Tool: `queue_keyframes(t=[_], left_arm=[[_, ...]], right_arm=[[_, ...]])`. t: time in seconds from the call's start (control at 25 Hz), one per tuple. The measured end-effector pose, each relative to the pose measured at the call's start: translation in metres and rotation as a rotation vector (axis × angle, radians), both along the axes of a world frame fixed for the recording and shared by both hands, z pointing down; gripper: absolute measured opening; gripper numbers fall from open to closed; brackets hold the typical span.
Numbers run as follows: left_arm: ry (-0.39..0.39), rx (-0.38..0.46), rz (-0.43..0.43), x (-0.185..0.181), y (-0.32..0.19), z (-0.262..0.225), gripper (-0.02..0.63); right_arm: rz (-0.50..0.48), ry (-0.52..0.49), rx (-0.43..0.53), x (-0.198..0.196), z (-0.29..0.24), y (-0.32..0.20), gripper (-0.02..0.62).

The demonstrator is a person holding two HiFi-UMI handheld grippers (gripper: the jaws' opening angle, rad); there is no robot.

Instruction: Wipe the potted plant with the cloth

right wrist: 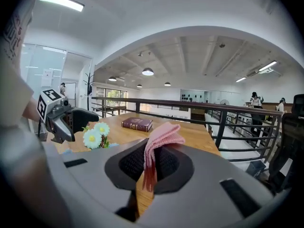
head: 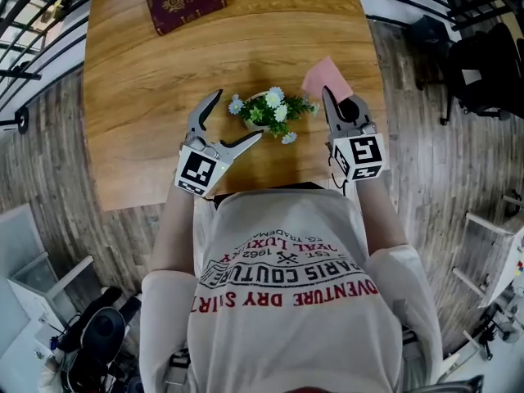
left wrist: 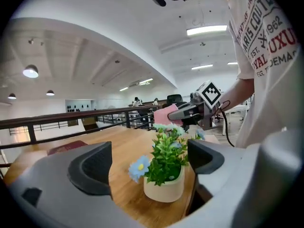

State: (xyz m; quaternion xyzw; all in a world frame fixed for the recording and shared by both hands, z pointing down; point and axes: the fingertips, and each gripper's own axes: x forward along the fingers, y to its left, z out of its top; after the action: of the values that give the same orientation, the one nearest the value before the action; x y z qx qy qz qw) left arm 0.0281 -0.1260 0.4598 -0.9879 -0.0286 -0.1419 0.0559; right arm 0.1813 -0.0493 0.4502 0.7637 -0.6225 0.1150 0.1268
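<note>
Pink cloth [head: 326, 76] is pinched in the right gripper [head: 329, 98], just right of the plant [head: 266, 111] on the table [head: 147, 97]. Left gripper [head: 237, 115] is spread, empty, facing the pot [left wrist: 164, 190]. Recommend steadying the pot first, then wiping the leaves lightly.

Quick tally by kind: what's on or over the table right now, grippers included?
potted plant: 1
pink cloth: 1
maroon book: 1
grippers: 2 (left gripper, jaws open; right gripper, jaws shut on the pink cloth)
Total: 5
</note>
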Motion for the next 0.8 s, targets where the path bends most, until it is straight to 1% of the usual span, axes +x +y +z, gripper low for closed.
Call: queue_keyframes(t=[0.04,0.08,0.12,0.16,0.2,0.24,0.28,0.32,0.44,0.48,0.6,0.8], left_arm=[[0.008,0.012,-0.029,-0.004,-0.002,-0.009,0.523],[0.023,0.025,-0.079,-0.008,-0.007,-0.018,0.477],[0.052,0.037,-0.149,-0.012,-0.015,-0.029,0.303],[0.090,0.042,-0.221,-0.016,-0.023,-0.040,0.144],[0.124,0.040,-0.274,-0.019,-0.030,-0.050,0.118],[0.146,0.038,-0.309,-0.021,-0.034,-0.058,0.115],[0.160,0.039,-0.332,-0.023,-0.037,-0.065,0.073],[0.169,0.039,-0.342,-0.024,-0.038,-0.071,0.015],[0.189,0.020,-0.322,-0.026,-0.028,-0.090,0.015],[0.189,0.025,-0.327,-0.027,-0.026,-0.097,0.015],[0.178,0.041,-0.371,-0.030,-0.026,-0.112,0.015],[0.196,0.051,-0.418,-0.033,-0.025,-0.126,0.015]], right_arm=[[-0.002,0.003,0.008,-0.002,-0.004,0.000,0.037],[-0.003,0.006,0.017,-0.003,-0.008,0.001,0.037],[-0.005,0.009,0.025,-0.004,-0.011,0.001,0.037],[-0.007,0.013,0.033,-0.006,-0.015,0.001,0.037],[-0.011,0.017,0.044,-0.006,-0.019,0.001,0.037],[-0.016,0.020,0.059,-0.007,-0.023,0.001,0.037],[-0.021,0.023,0.076,-0.008,-0.028,0.000,0.037],[-0.028,0.026,0.092,-0.009,-0.032,-0.001,0.037],[-0.050,0.040,0.119,-0.016,-0.045,0.002,0.037],[-0.057,0.048,0.124,-0.019,-0.049,0.004,0.037],[-0.067,0.073,0.144,-0.025,-0.063,0.006,0.037],[-0.094,0.090,0.188,-0.032,-0.079,0.005,0.037]])
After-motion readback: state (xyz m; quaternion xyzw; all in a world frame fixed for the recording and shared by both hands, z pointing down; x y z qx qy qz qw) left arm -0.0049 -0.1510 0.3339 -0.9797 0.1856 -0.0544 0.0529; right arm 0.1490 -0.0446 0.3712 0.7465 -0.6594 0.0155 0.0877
